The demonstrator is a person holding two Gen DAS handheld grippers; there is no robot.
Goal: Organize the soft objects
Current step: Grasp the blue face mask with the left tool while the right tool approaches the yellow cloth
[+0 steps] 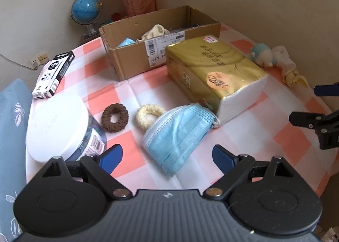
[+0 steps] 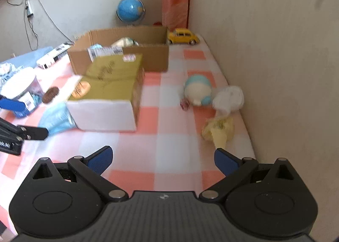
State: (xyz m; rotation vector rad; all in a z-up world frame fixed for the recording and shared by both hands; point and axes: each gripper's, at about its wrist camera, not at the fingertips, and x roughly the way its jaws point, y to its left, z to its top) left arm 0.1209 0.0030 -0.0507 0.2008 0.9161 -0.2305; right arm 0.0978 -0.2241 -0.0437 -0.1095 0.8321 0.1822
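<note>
Left claw (image 1: 167, 158) and right claw (image 2: 162, 158) both wide open, empty, one mask (image 1: 178, 134), two scrunchies (image 1: 114, 117), one box (image 1: 135, 55)

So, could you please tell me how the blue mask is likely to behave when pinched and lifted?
The mask is thin pleated fabric lying folded, so it will probably droop and unfold. It looks very light, so a small pinch should hold. Its ear loop by the tissue pack may trail or snag.
</note>
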